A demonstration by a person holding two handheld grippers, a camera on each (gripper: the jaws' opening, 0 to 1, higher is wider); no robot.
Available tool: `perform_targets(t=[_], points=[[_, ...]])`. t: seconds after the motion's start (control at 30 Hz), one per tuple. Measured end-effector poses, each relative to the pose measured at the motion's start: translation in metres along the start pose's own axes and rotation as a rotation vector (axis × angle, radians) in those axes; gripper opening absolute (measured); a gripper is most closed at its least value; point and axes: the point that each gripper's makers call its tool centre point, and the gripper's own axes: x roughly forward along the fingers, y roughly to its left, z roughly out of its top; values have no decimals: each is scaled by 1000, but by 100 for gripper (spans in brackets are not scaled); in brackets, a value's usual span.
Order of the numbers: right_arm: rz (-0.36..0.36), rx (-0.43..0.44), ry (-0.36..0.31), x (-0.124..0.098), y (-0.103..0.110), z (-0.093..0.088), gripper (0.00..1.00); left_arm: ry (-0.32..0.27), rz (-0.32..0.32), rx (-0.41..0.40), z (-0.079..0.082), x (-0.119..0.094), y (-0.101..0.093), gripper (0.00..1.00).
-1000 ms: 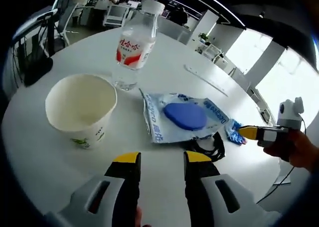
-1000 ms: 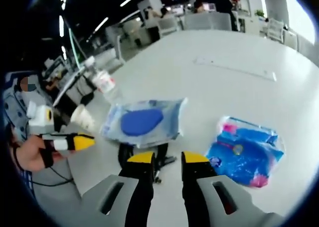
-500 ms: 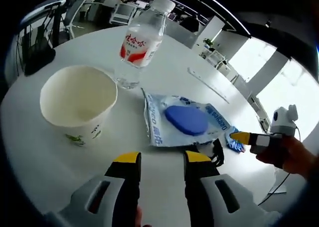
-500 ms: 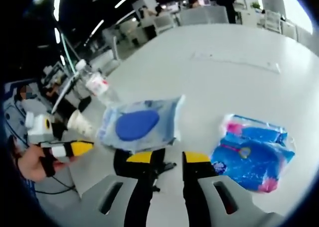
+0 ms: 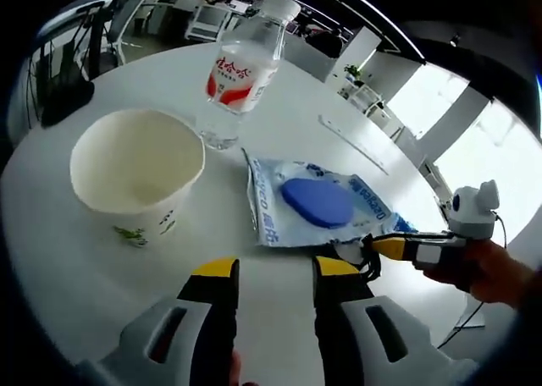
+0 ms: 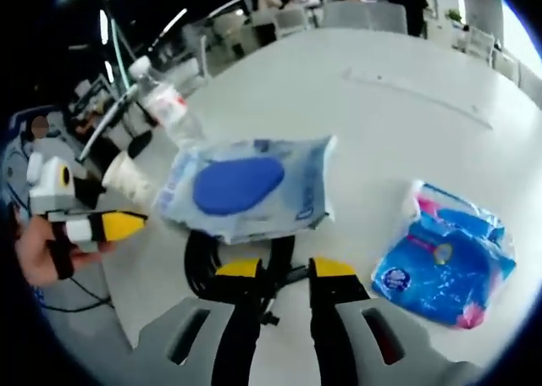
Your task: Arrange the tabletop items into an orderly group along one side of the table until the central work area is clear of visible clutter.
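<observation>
The right tongs [image 6: 273, 269], jaws parted and holding nothing, hover over the black cable [image 6: 203, 263] just near of the wipes packet [image 6: 246, 187]. The left tongs [image 5: 274, 270], also parted and bare, sit near the paper cup [image 5: 137, 173] on the counter [image 5: 279, 107].

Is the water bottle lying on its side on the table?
No, the water bottle stands upright on the white table, cap on top, behind the paper cup.

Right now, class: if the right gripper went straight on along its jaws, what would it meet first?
Most likely the black cable, coiled just past the right gripper tips. Beyond it lies the wipes pack. The gripper's height above the table is unclear, so it might pass over the cable.
</observation>
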Motion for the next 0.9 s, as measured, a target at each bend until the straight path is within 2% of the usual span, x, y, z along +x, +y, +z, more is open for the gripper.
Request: perform_targets(t=[0.27, 0.47, 0.6, 0.73, 0.9], points=[[-43, -84, 24, 8, 2, 1, 10, 16, -11, 17, -6, -4, 0, 35], [-52, -124, 49, 14, 4, -1, 11, 32, -24, 36, -10, -7, 0, 36], [-54, -127, 64, 15, 4, -5, 12, 46, -30, 56, -14, -9, 0, 36], [-82, -123, 61, 14, 2, -4, 7, 59, -38, 76, -16, -11, 0, 37], [-90, -118, 67, 10, 3, -9, 4, 81, -59, 131, -22, -18, -2, 38]])
